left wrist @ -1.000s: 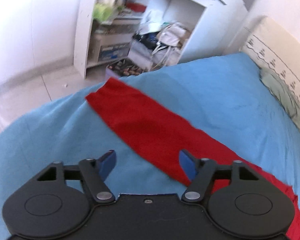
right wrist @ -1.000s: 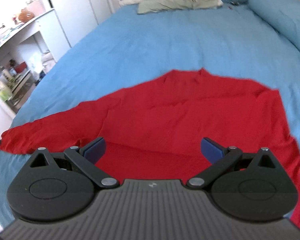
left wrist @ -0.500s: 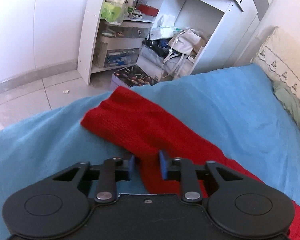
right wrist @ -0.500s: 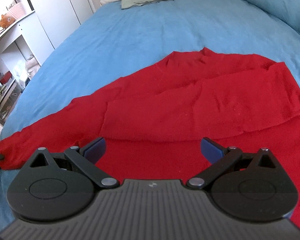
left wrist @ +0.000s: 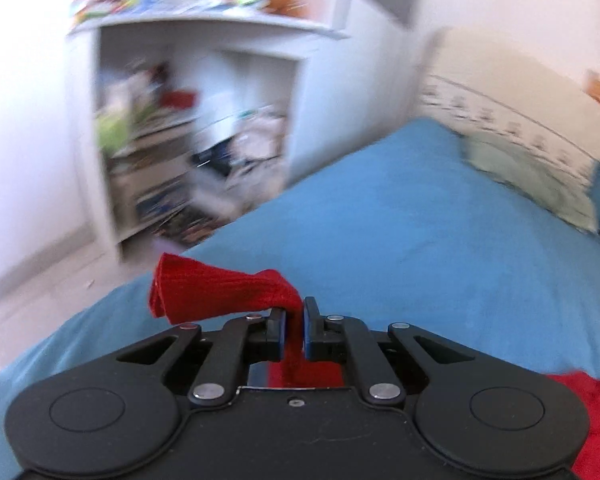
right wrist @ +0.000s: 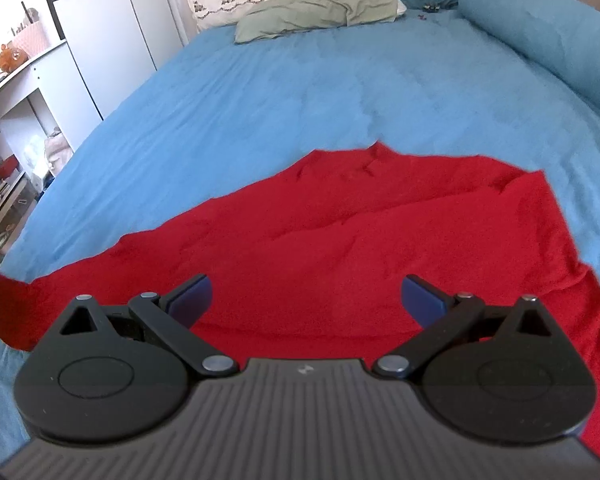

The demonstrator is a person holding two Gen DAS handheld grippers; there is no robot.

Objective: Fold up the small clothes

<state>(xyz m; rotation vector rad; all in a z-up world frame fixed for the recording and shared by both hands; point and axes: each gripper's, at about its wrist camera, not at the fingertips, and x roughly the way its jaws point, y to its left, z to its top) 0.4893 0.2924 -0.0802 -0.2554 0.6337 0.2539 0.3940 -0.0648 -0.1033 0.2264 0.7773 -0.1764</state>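
since a second ago: left hand-held gripper (left wrist: 295, 326) clamped onto red sweater (right wrist: 340, 248) sleeve (left wrist: 220, 292), lifted off bed (right wrist: 260, 100); right hand-held gripper (right wrist: 306, 296) agape above sweater. we judge thin pinch may slip.

The garment (right wrist: 340, 248) lies spread across the near part of the bed (right wrist: 300, 92), with the right gripper (right wrist: 306, 300) above its near edge and one sleeve (left wrist: 220, 290) running off to the left, where its end is pinched in the left gripper (left wrist: 295, 330) and raised off the bed. At the far end of the bed the pillows (right wrist: 312, 8) lie against the headboard side, and a rolled cover (right wrist: 540, 36) lies along the bed's right edge. Left of the bed, on the floor (left wrist: 28, 280), stands a shelf unit (left wrist: 188, 140) with things on top and in its compartments.
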